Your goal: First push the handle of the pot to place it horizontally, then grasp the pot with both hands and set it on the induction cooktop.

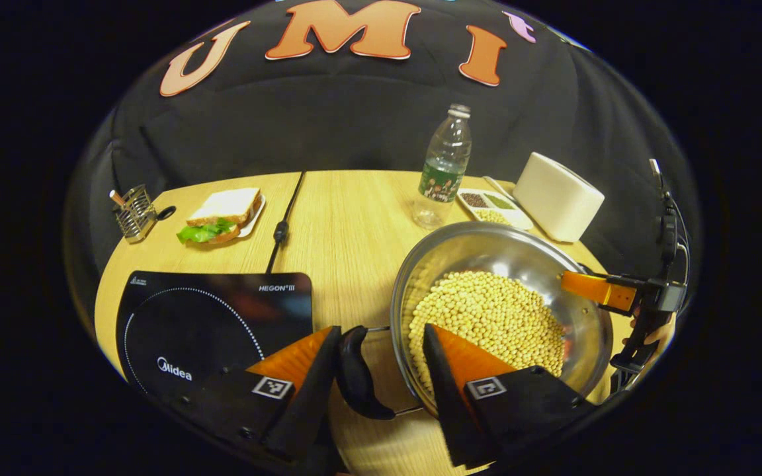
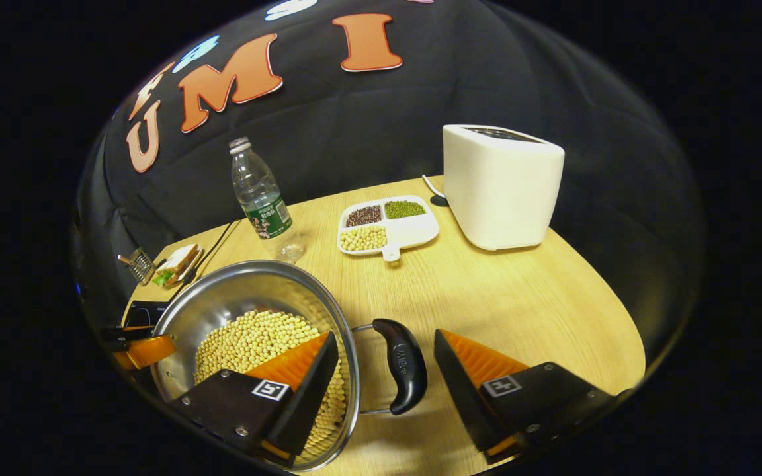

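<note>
A steel pot (image 1: 487, 248) full of soybeans stands on the wooden table, right of the black induction cooktop (image 1: 209, 324). My left gripper (image 1: 381, 360) is open and straddles the pot's near black handle (image 1: 360, 377), which lies close to its left finger; its right finger reaches over the rim. At the pot's far rim sits the right gripper (image 1: 609, 291). In the right gripper view, the pot (image 2: 235, 291) is at lower left. My right gripper (image 2: 387, 367) is open around the other black handle (image 2: 406, 373), one finger over the beans. The left gripper (image 2: 139, 349) shows across the pot, with the cooktop (image 2: 143, 311) behind it.
A water bottle (image 1: 444, 168), a divided dish of beans (image 2: 386, 228) and a white toaster (image 2: 500, 185) stand behind the pot. A sandwich on a plate (image 1: 222, 215), a wire holder (image 1: 133, 211) and the cooktop's cable (image 1: 282, 228) lie at the back left.
</note>
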### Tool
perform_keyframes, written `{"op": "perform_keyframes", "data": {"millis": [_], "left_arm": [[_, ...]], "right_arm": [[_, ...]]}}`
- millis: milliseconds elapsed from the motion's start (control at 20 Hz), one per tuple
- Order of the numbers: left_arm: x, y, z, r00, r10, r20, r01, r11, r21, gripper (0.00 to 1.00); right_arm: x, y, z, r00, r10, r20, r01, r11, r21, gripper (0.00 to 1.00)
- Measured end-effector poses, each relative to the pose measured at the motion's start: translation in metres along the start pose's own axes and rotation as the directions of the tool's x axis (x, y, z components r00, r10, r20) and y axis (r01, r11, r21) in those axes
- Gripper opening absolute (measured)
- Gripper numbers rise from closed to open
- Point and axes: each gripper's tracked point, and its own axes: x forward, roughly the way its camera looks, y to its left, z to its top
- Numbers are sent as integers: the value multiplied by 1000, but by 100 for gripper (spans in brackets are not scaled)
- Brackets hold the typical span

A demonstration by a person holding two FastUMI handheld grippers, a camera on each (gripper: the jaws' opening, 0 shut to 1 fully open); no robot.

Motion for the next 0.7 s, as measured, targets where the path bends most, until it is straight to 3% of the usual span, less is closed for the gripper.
{"op": "perform_keyframes", "data": {"millis": [100,250,450,700], "left_arm": [[3,0,2,1000,6,-15,-7,1000,-14,70],[5,0,5,1000,21,-11,-21,1000,-18,63],[-6,-1,4,1000,14,-17,-15,1000,-16,55],[-50,2,31,999,-1,50,2,1000,-28,55]], "right_arm": [[2,0,-1,1000,-2,-4,2,1000,-8,70],[-3,0,-5,1000,7,-26,-7,1000,-4,62],[-23,1,-12,998,25,-63,-23,999,28,43],[-66,18,16,999,32,3,-32,999,22,47]]}}
